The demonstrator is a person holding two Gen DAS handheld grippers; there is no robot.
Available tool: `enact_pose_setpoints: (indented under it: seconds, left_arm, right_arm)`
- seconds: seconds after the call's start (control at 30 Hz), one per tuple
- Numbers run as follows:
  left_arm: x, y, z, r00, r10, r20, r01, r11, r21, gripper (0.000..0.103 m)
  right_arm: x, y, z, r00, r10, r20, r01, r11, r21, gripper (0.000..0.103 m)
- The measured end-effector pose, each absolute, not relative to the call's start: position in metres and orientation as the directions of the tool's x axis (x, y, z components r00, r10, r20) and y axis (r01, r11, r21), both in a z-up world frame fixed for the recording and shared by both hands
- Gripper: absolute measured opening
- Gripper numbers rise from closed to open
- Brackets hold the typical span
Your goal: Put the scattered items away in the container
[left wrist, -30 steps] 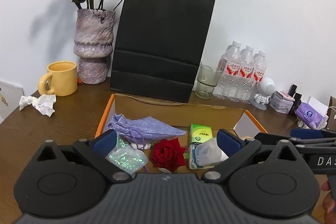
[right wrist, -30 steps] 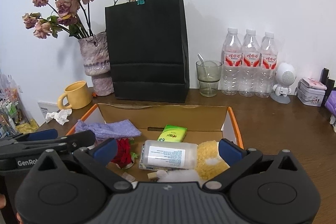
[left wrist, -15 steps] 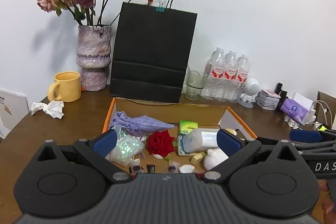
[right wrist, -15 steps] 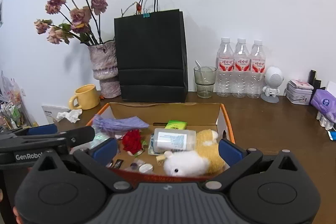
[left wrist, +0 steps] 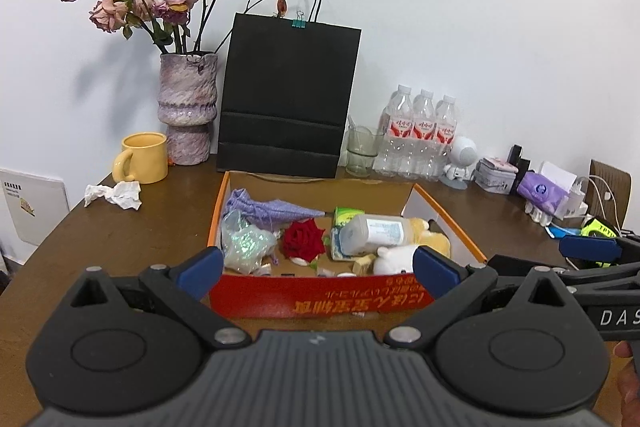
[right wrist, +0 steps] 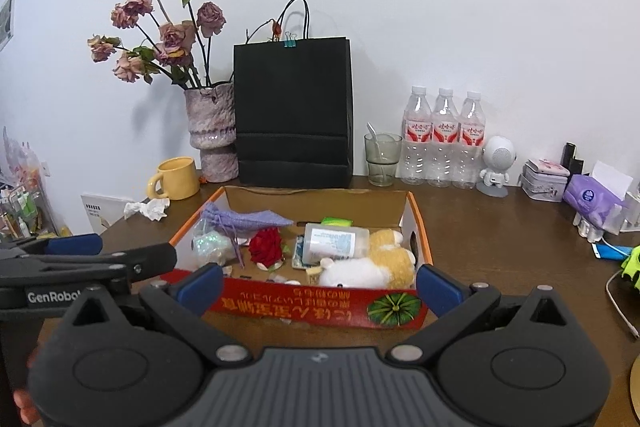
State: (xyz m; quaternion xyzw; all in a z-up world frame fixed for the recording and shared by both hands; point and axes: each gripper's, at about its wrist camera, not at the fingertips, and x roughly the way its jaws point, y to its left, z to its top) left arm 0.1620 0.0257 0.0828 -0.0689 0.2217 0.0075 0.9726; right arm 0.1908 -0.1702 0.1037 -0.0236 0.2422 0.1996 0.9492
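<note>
An open cardboard box (left wrist: 320, 301) (right wrist: 316, 303) with a red front wall and orange rims sits on the brown table. It holds a lilac drawstring pouch (left wrist: 272, 211), a glittery bag (left wrist: 244, 247), a red rose (left wrist: 303, 238) (right wrist: 267, 246), a green packet (left wrist: 346, 215), a clear bottle (left wrist: 378, 233) (right wrist: 334, 242) and a white-and-yellow plush toy (left wrist: 404, 255) (right wrist: 372, 267). My left gripper (left wrist: 318, 267) is open and empty, just in front of the box. My right gripper (right wrist: 318, 285) is open and empty at the box's front wall.
Behind the box stand a black paper bag (left wrist: 288, 99), a vase of dried roses (left wrist: 186, 107), a yellow mug (left wrist: 142, 157), a glass (left wrist: 362, 151) and three water bottles (left wrist: 420, 135). A crumpled tissue (left wrist: 116, 194) lies left. A tissue pack (right wrist: 592, 197) and cables lie right.
Both grippers have pulled back and up from over the box; its red front wall and whole contents now show. Both stay open and empty.
</note>
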Motion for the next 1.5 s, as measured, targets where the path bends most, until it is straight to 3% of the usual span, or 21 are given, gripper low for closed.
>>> enact_pose_setpoints:
  seconds: [1.5]
  left_arm:
    - [0.152, 0.021, 0.078, 0.888, 0.022, -0.46, -0.062, 0.995, -0.072, 0.103]
  right_arm:
    - [0.184, -0.17, 0.096, 0.789, 0.342, -0.51, -0.376, 0.926, 0.039, 0.103]
